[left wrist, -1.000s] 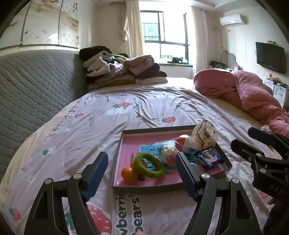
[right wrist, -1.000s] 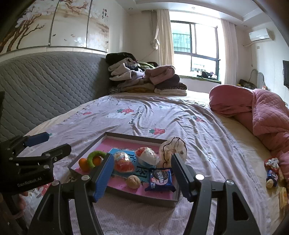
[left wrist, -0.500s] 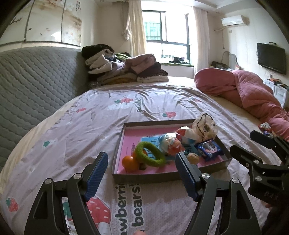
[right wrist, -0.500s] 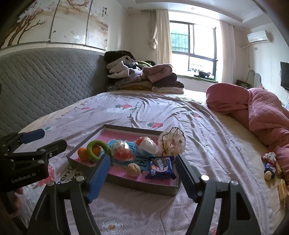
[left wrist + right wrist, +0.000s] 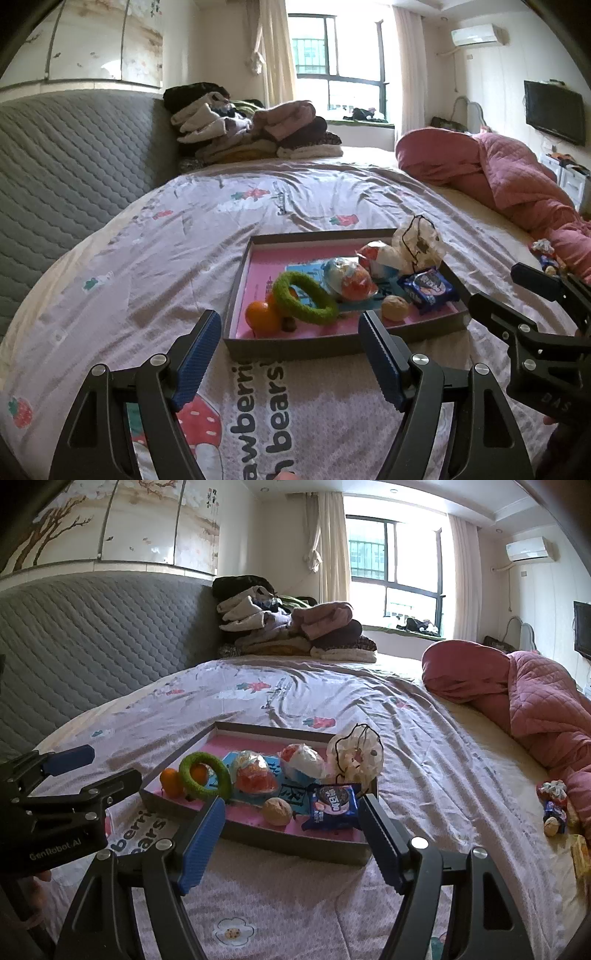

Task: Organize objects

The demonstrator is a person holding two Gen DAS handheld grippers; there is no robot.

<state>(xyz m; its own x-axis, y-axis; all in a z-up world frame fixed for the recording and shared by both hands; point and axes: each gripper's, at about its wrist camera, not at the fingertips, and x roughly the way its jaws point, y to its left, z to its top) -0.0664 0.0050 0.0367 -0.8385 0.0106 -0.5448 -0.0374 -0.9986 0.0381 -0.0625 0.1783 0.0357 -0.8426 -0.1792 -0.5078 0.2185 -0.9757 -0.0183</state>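
Both tools are released and hold nothing: the left tool (image 5: 290,354) and right tool (image 5: 291,836) hang over the bed (image 5: 166,266), near the tray (image 5: 332,345). In it lie oranges (image 5: 262,317), a green ring (image 5: 304,298) and a cookie packet (image 5: 334,806). Far beyond sits folded clothing (image 5: 255,129).

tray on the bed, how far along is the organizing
Mostly loaded: the tray already holds the green ring, oranges, walnut and cookie pack. Nothing is in hand; the left gripper and right gripper are both open and empty. Left: a few small wrapped items lie on the bed beside the pink quilt.
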